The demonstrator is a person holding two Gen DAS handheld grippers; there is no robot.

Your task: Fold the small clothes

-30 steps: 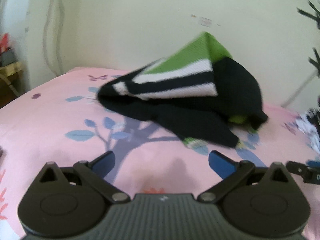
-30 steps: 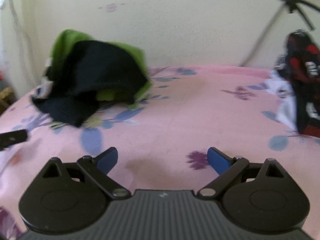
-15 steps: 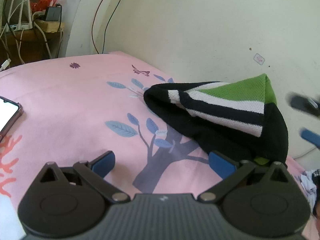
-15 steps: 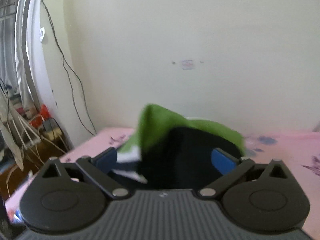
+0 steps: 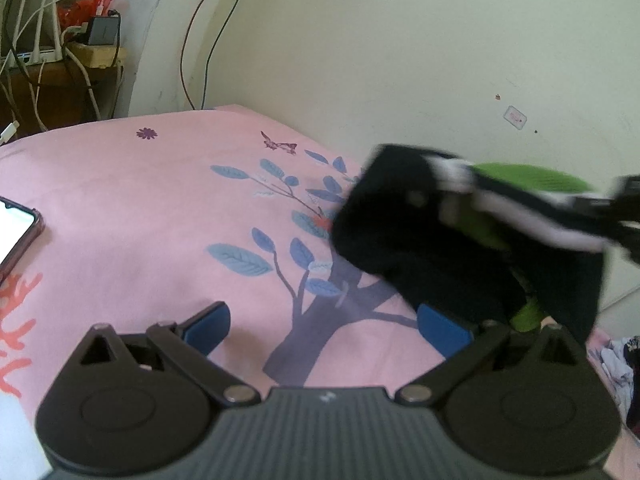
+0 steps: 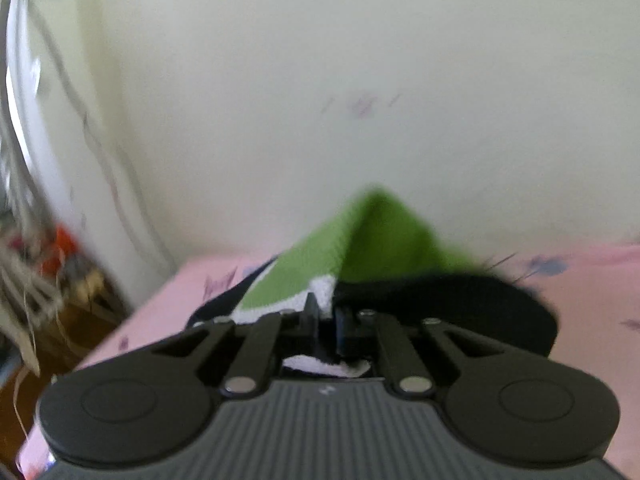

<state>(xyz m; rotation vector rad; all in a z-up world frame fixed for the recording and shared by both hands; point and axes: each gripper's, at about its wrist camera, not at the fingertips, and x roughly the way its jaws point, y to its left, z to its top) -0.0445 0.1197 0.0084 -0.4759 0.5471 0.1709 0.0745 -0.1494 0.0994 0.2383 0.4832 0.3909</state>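
Garment (image 6: 372, 248) pinched in right tongs (image 6: 326, 320), just closed; left tongs (image 5: 324, 324) spread, garment beyond right tip.

The garment (image 5: 460, 240) is a knitted cloth with a fine mesh-like weave, matt, in black, white and green bands; in the right wrist view its green panel (image 6: 360, 248) shows a coarse, slightly fuzzy texture. The bed sheet (image 5: 140, 208) is smooth, thin pink cloth with a flat printed tree and leaves, without sheen. The left gripper (image 5: 324, 324) has a matt black plastic body with a ribbed grey plate, small shiny metal pins at the links, and fingers (image 5: 208, 326) faced with smooth blue pads. The right gripper (image 6: 326, 322) looks the same matt black plastic. The phone (image 5: 12, 232) has a glossy screen. The wall (image 5: 380, 40) is matt painted plaster.
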